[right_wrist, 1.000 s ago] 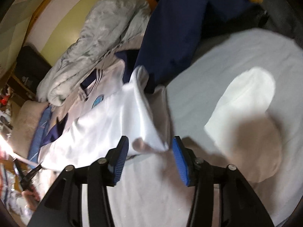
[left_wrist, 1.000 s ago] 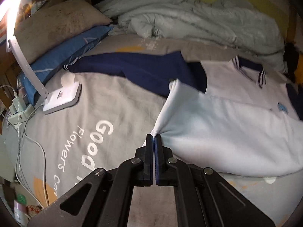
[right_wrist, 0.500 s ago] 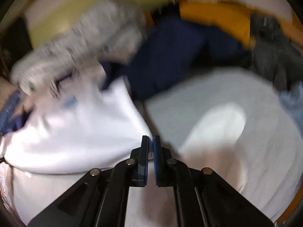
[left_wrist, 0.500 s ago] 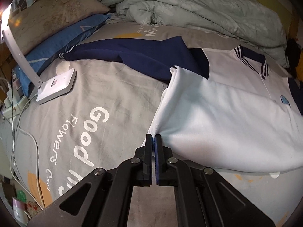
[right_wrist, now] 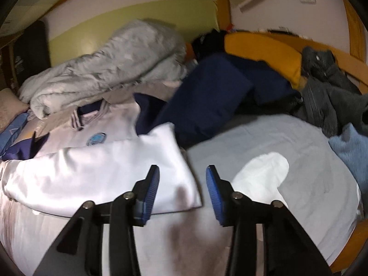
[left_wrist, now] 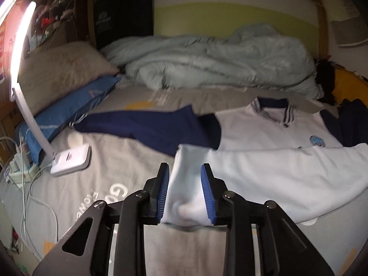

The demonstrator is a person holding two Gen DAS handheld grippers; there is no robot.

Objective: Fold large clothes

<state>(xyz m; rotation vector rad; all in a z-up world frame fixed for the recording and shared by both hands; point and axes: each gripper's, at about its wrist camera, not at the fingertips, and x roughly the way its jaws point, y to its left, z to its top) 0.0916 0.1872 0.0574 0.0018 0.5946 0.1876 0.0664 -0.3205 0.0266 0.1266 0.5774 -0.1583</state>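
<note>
A white polo shirt with navy sleeves lies spread on a grey bed sheet, its lower part folded up over the chest; it is the landmark here.

Left wrist view, left to right: far left of the shirt, a lit white desk lamp stands on the sheet, with a power strip and cables beside it at the bed's edge. Behind the lamp lie a beige pillow and a blue pillow. Beyond the shirt's collar a pale green duvet is heaped against the wall. The left gripper is at the shirt's near left corner; its jaws are opening, and a bunched fold of white cloth sits between the blue pads (whether the pads still touch it is hard to tell through the blur).

Right wrist view, left to right: the shirt's badge shows, then the right gripper at the shirt's near right corner. Its jaws are opening and stand apart, the corner lying on the sheet between and below them, not pinched. No containers are visible.

Only this view shows what lies right of the shirt: a navy garment, an orange cushion, dark grey clothes and a light blue cloth. Only the left view shows the lamp and power strip.
</note>
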